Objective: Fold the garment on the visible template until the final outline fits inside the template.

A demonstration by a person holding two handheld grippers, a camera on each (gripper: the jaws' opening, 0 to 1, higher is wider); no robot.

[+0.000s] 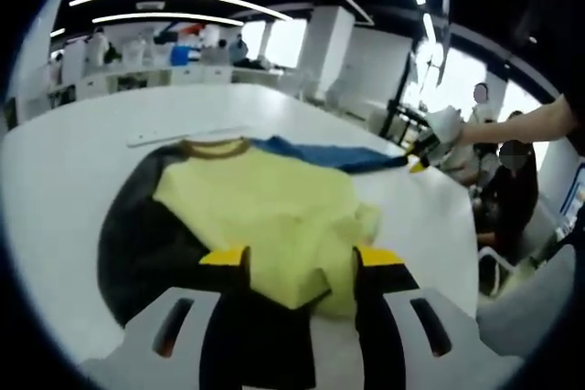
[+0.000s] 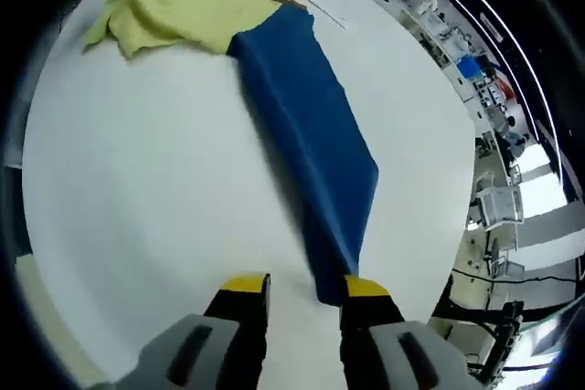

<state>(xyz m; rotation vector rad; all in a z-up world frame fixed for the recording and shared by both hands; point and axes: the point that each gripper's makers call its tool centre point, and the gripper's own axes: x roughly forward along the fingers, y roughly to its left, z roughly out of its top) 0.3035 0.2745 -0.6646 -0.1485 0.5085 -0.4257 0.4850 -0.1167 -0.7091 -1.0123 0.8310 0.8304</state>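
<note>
The shirt [image 1: 274,216] lies on the white desk [image 1: 73,180], partly over a dark shape [image 1: 137,244] that I take to be the template. Its body is soft yellow cloth, bunched and wrinkly near the front, with a brown neck band [image 1: 215,146]. One long blue sleeve [image 2: 311,125] is pulled out straight and flat across the desk. The right tool [image 2: 306,288] holds the very end of that sleeve between its two yellow-tipped jaws, which look pinched onto the cloth. The left tool [image 1: 302,258] sits low over the yellow part with its jaws apart, and the cloth seems to lie between and under them, but I cannot tell if it is gripping anything. What could go wrong? The sleeve is thin and smooth, so it could slip out of the right tool if it is pulled hard. A hard pull could also drag the whole shirt off the dark shape. And the lumpy yellow folds may stay thick, so the edge could stick out past the outline.
</note>
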